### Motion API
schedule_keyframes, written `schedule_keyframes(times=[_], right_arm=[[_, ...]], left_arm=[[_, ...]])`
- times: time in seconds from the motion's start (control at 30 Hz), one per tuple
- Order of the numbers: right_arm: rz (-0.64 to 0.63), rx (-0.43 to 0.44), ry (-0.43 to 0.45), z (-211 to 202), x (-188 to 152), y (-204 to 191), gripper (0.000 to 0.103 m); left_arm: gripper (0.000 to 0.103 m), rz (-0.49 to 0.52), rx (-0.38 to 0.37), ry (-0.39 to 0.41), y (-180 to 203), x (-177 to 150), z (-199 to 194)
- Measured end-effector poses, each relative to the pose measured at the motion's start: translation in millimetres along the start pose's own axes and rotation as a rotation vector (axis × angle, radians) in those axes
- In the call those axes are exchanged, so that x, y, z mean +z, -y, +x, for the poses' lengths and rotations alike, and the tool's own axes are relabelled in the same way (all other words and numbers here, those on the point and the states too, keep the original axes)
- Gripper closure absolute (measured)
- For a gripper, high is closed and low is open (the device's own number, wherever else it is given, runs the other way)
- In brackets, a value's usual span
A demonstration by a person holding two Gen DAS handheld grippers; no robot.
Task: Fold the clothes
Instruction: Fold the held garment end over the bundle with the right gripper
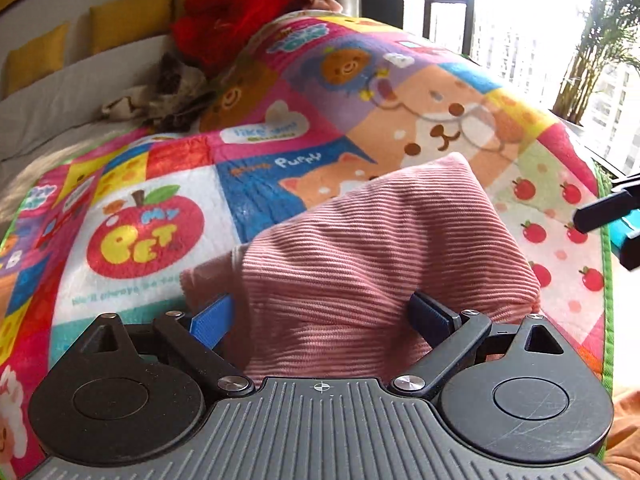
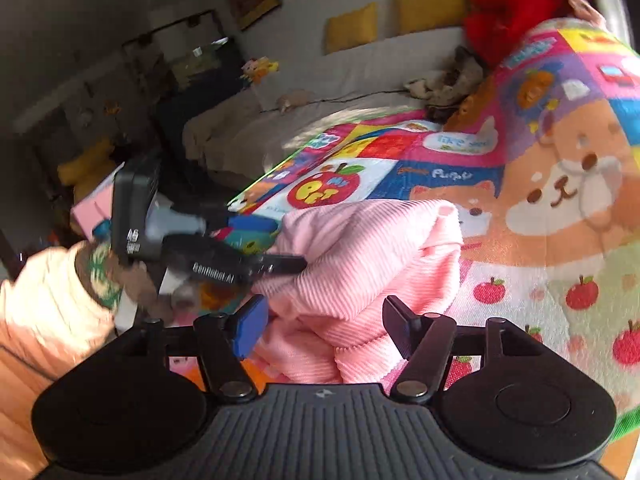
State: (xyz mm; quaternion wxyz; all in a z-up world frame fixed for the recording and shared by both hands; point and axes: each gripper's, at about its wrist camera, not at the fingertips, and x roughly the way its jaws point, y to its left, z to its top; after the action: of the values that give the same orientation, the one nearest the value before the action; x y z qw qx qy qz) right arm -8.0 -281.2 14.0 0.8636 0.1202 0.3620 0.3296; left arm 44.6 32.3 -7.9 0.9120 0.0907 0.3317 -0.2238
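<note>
A pink ribbed garment [image 1: 372, 248] lies bunched on a colourful cartoon blanket [image 1: 160, 184]. My left gripper [image 1: 322, 316] is open, its blue and black fingers set wide on either side of the garment's near fold. In the right wrist view the same garment [image 2: 360, 264] is a crumpled heap. My right gripper [image 2: 326, 328] is open with the cloth's near edge lying between its fingers. A person's hand [image 2: 132, 280] holds the left gripper [image 2: 280, 244] at the heap's left side. The right gripper [image 1: 612, 224] shows at the right edge of the left wrist view.
The blanket covers a grey sofa [image 2: 340, 68] with yellow cushions [image 2: 352, 26]. A red plush heap [image 1: 232, 16] and a patterned cloth [image 1: 172, 92] lie at the back. A window and potted plant [image 1: 592, 48] stand on the right. A person's pale sleeve [image 2: 36, 308] is at lower left.
</note>
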Motion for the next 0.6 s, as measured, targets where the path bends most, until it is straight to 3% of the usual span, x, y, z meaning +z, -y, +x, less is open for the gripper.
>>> schedule_keyframes(times=[0.1, 0.2, 0.27, 0.3, 0.4, 0.6], right_arm=[[0.271, 0.007, -0.102, 30.2, -8.6, 28.3, 0.035], [0.408, 0.005, -0.197, 61.3, -22.3, 39.5, 0.034], [0.358, -0.007, -0.191, 71.1, -20.1, 33.2, 0.038], [0.318, -0.017, -0.193, 75.2, -16.7, 28.5, 0.049], [0.202, -0.064, -0.203, 93.5, -0.4, 21.5, 0.060], [0.018, -0.177, -0.157, 132.0, 49.6, 19.4, 0.062]], left_arm=[[0.006, 0.032, -0.007, -0.001, 10.6, -8.0, -3.1], [0.006, 0.007, -0.019, 0.009, 9.5, -11.2, -5.5], [0.006, -0.017, -0.032, 0.019, 5.5, -13.0, -6.3], [0.006, -0.029, -0.042, 0.024, 3.0, -13.9, -6.7], [0.006, -0.059, -0.072, 0.039, -3.2, -16.9, -6.4], [0.006, -0.096, -0.121, 0.058, -8.5, -19.5, 1.5]])
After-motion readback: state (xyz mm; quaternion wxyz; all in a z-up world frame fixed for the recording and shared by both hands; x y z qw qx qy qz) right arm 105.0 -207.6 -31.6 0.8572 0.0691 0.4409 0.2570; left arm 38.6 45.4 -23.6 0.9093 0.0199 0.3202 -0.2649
